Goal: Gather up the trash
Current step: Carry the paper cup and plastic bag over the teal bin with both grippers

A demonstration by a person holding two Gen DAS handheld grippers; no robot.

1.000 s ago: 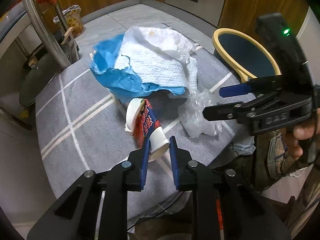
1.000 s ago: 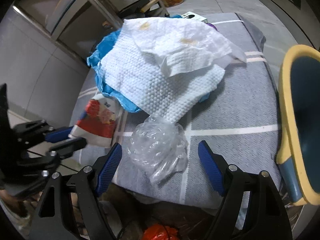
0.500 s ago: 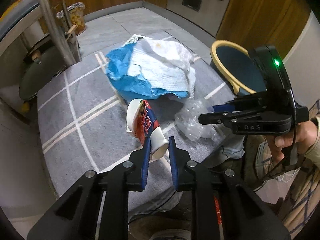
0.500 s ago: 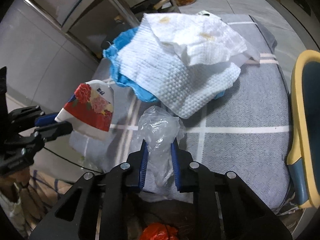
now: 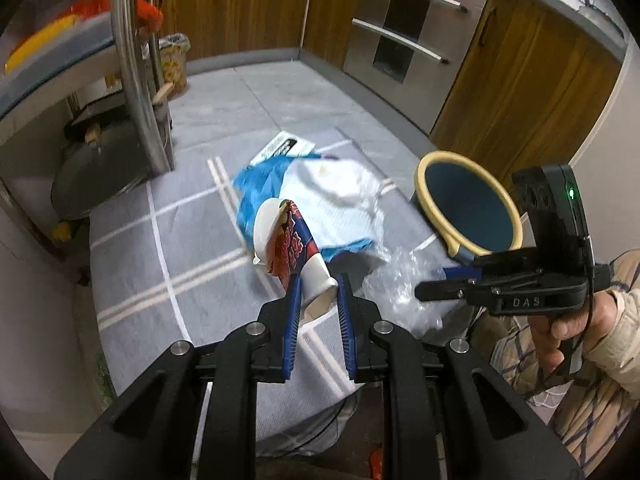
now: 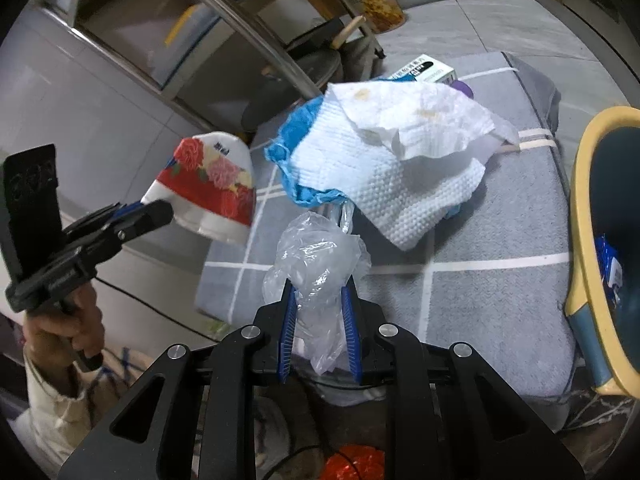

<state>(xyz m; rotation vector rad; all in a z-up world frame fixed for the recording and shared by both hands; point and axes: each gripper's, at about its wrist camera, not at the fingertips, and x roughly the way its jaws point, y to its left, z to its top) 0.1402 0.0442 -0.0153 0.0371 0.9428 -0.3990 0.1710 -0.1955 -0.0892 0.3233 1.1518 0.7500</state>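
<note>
While both grippers are carrying trash, status reads like this:

Left gripper (image 5: 318, 308): clamping the base of a paper cup (image 5: 290, 246), red floral print, flattened; cup is hanging clear of the mat, off its near-left corner in the right-wrist view.

Right gripper (image 6: 318, 312): pinching a crumpled clear plastic bag (image 6: 316, 264) btwn its blue pads; bag is sitting lifted above the near edge of the mat.

Mat (image 6: 492, 292): grey w/ white lines, lying on the kitchen floor.

Bin (image 6: 592, 240): yellow-rimmed, blue inside, standing at the right edge of the mat; a blue wrapper (image 6: 610, 264) is already lying inside.

Leftover pile: stained white paper towel (image 6: 408, 148) is draping over blue crumpled paper (image 6: 298, 172), mid-mat, far of both grippers; small printed box (image 6: 426, 70) is poking out at the far side.

Step in hand: judging by the 2 lifted items, pick-up is done and transport to the bin is underway.

Next move: probably swinging right gripper over the bin mouth & opening, since it's nearer; left gripper then needs to cross right past the pile w/o dragging the towel.

Risk: light bag may be clinging to the pads on release; a shake could be needed.
</note>
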